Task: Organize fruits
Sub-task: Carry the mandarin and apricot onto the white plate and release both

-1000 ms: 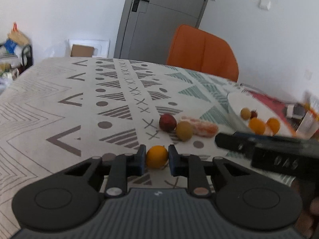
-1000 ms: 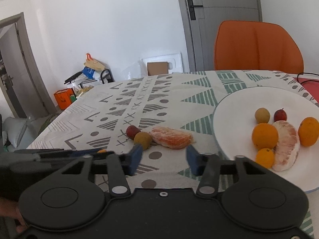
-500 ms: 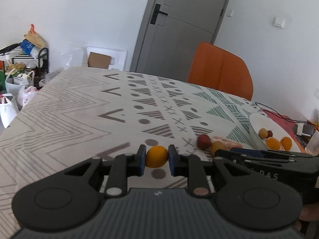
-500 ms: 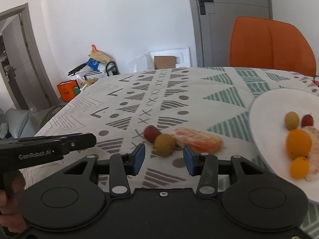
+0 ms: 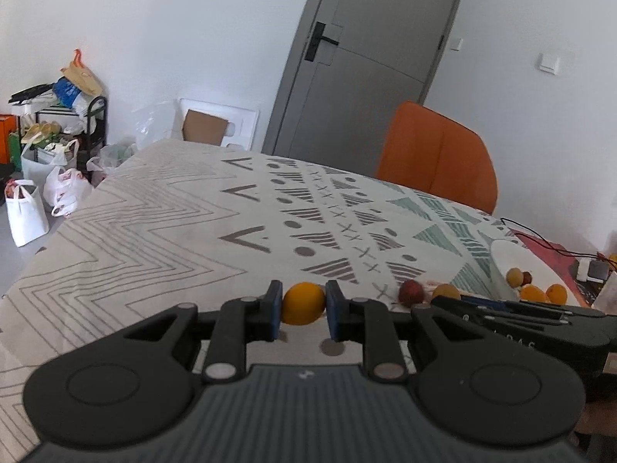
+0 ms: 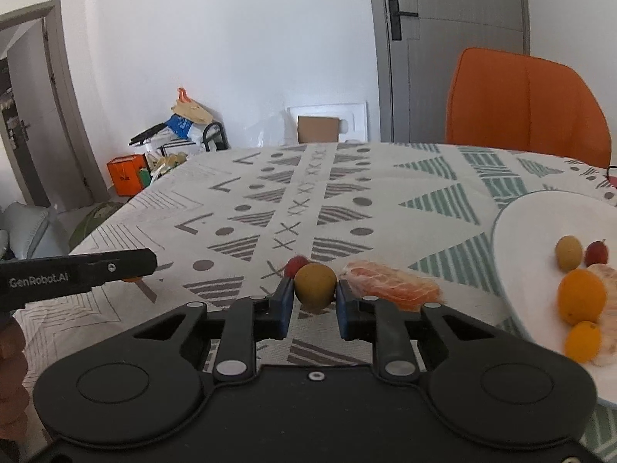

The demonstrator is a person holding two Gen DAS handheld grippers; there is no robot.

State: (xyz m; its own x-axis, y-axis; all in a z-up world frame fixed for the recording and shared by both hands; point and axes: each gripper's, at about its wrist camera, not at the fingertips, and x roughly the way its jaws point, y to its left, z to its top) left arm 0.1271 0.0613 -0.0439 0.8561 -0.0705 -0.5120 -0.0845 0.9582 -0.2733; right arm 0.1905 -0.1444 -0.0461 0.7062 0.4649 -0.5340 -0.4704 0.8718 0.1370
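My left gripper [image 5: 302, 308] is shut on a small orange fruit [image 5: 302, 303], held just above the patterned tablecloth. My right gripper [image 6: 313, 296] is shut on a round yellow-green fruit [image 6: 315, 284] on the cloth. A small red fruit [image 6: 296, 264] lies right behind it, and a peeled citrus piece [image 6: 391, 284] lies just to its right. The white plate [image 6: 524, 239] at the right holds several fruits, among them a large orange [image 6: 581, 296]. In the left wrist view the right gripper's body [image 5: 520, 318] crosses the lower right, with the red fruit [image 5: 410, 292] beyond it.
An orange chair [image 6: 528, 104] stands at the table's far side before a grey door [image 6: 451, 38]. Bags and a rack [image 5: 58, 131] crowd the floor at the left. A black cable and small items [image 5: 590, 268] lie past the plate. A hand [image 6: 11, 366] shows at the left edge.
My right gripper's jaws closed from wide apart onto the yellow-green fruit. The left gripper, still holding the orange fruit, drew back and to the left, away from the fruit cluster.
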